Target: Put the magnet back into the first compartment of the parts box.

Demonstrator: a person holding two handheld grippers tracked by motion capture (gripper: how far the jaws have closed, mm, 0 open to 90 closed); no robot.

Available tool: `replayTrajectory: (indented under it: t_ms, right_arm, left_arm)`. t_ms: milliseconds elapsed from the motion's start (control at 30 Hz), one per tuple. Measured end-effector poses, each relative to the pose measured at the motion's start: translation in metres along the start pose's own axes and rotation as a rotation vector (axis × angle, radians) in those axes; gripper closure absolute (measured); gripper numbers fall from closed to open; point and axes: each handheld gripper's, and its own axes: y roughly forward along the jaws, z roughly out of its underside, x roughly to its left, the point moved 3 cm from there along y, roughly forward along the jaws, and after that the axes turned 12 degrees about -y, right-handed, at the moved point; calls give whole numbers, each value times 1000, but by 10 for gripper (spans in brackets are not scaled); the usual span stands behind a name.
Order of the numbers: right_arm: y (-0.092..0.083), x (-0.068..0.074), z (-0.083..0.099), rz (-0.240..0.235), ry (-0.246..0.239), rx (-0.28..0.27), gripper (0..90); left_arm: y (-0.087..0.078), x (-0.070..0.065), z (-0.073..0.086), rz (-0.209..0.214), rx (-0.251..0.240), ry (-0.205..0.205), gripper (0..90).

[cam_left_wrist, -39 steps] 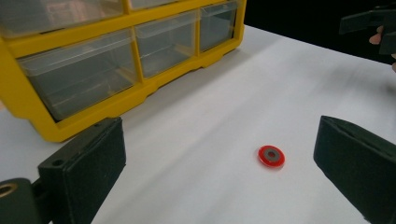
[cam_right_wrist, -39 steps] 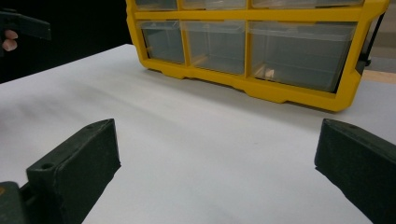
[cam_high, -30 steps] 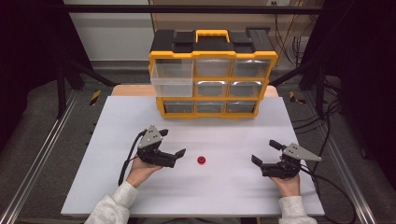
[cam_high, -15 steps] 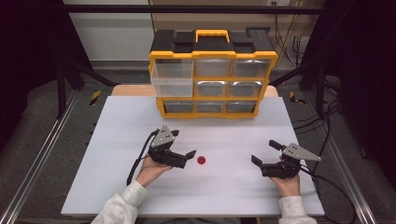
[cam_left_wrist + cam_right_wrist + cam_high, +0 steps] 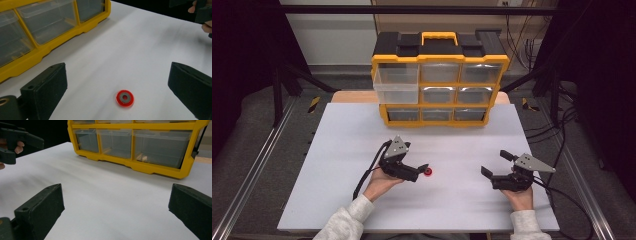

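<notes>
A small red ring with a grey centre (image 5: 428, 171) (image 5: 124, 98) lies flat on the white table (image 5: 337, 165). My left gripper (image 5: 424, 169) (image 5: 117, 90) is open and stands right at the ring, which lies between its two black jaws, untouched. My right gripper (image 5: 494, 164) (image 5: 115, 210) rests open near the table's front right with nothing between its jaws. A yellow and black drawer cabinet (image 5: 439, 80) stands at the back; its top-left clear drawer (image 5: 395, 86) is pulled out.
The cabinet's other clear drawers (image 5: 157, 145) are pushed in. Black cables (image 5: 562, 200) trail off the table's right side. Metal rails (image 5: 257, 165) run along both sides of the table.
My left gripper has slid right across the table until its open jaws straddle the red ring. The right gripper and the ring have stayed put.
</notes>
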Motion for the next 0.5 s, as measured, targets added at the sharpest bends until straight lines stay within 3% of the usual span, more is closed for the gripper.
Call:
replayTrajectory:
  t_ms: [500]
  right_arm:
    - [0,0,0,2,-1,1,3]
  left_arm:
    - [30,-6,11,-22,113,0,25]
